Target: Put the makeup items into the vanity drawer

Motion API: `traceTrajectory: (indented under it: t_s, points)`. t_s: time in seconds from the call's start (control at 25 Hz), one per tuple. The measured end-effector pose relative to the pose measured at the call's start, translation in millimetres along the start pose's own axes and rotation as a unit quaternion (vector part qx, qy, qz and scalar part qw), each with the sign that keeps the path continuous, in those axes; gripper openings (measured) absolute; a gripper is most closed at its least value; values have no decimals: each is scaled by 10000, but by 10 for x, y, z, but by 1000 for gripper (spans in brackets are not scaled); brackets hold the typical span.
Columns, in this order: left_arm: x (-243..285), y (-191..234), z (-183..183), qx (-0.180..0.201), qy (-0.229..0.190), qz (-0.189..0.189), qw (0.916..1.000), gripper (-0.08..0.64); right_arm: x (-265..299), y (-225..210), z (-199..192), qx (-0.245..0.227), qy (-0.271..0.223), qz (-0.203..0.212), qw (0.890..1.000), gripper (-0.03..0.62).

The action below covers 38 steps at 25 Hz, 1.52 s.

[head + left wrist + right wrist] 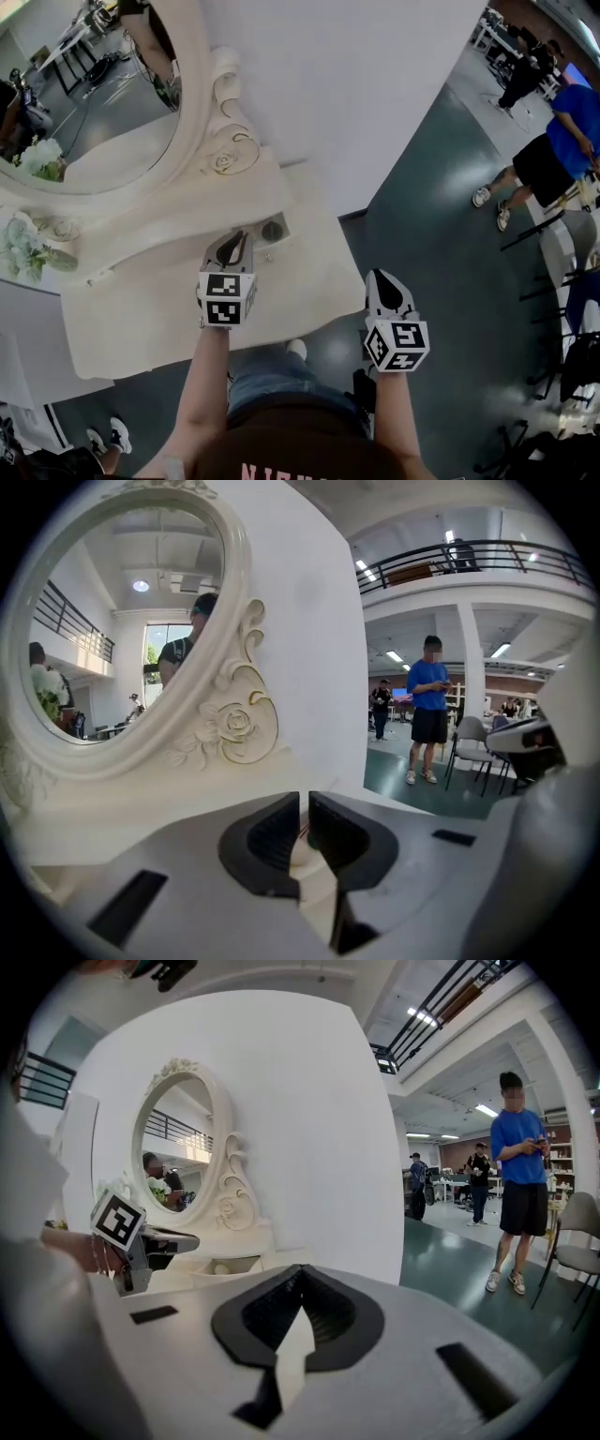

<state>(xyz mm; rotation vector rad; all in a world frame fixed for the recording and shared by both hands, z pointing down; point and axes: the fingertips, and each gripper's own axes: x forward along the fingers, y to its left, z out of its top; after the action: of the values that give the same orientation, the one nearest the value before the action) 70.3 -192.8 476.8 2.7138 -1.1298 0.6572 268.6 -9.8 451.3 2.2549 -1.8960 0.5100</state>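
Makeup was seen only as a small pale round item (220, 1268) in the open vanity drawer (246, 1264) on the table (141, 319), judged light, hard and slippery, best pinched across its middle. The left hand-held gripper (305, 803) and right hand-held gripper (300, 1274) were closed, empty.

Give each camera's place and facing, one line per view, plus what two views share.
Head view: on the head, steeply down at the vanity; left gripper, right gripper, forearms show.
Left gripper view: on the left gripper, facing the mirror; its jaws show.
Right gripper view: on the right gripper, facing the mirror; its jaws, the left gripper show.
Shared: mirror, in both gripper views.
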Motion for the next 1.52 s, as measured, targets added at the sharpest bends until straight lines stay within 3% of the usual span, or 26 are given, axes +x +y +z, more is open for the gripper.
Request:
traceTrajectory:
  t_s: [0.24, 0.4, 0.84, 1.2, 1.36, 1.52]
  points:
    - [-399, 236, -62, -437, -193, 334, 9983, 8, 89, 343, 45, -218, -59, 511, 9984, -2]
    - [-606, 378, -114, -343, -238, 590, 9974, 8, 132, 544, 109, -282, -155, 773, 9965, -2]
    - [-1158, 853, 64, -666, -770, 1042, 9893, 8, 251, 1038, 396, -422, -449, 1159, 9914, -2]
    - [-1570, 1125, 405, -618, -1279, 1319, 9810, 8, 197, 1278, 773, -759, -686, 1289, 9864, -2]
    - [-1683, 1166, 587, -467, -1546, 1340, 9777, 8, 189, 1386, 998, -1240, -997, 1245, 9794, -2]
    - [-1770, 1176, 776, -242, -1785, 1303, 9750, 8, 159, 1479, 1285, -1426, -1383, 1209, 9726, -2]
